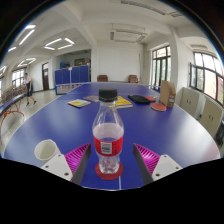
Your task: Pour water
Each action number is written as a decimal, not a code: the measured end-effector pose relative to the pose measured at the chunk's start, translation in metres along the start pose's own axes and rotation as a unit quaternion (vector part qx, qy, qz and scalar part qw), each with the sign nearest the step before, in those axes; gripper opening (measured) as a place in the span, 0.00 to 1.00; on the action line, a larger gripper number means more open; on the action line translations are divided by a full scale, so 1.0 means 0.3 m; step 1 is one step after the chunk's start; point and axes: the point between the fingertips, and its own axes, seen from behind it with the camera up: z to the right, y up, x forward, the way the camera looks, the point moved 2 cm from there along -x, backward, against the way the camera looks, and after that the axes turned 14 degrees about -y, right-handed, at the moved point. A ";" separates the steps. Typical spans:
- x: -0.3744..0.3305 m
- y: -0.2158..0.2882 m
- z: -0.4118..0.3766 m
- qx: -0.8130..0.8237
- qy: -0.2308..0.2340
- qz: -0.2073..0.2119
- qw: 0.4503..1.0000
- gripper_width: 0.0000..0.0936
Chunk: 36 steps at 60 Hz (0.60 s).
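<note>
A clear plastic water bottle (108,132) with a black cap and a red label stands upright on a round red coaster (109,170) on the blue table (60,125). My gripper (110,158) is open, with the bottle between the fingers (79,156) and a gap at each side. A white paper cup (45,150) stands on the table just left of the left finger.
Beyond the bottle lie yellow flat items (78,103), a dark flat item (142,99) and a brown bag (167,93) on the table. Chairs (190,100) line the table's right side, with more at its far end.
</note>
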 end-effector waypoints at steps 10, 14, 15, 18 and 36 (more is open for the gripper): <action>-0.296 0.038 0.046 -0.013 -0.025 -0.009 1.000 0.91; -0.446 0.008 0.064 -0.013 -0.032 -0.012 0.999 0.91; -0.483 0.003 0.069 -0.012 -0.036 -0.013 0.999 0.91; -0.588 0.013 0.074 -0.012 -0.043 -0.021 0.999 0.91; -1.054 -0.102 0.060 -0.020 -0.056 -0.022 0.998 0.91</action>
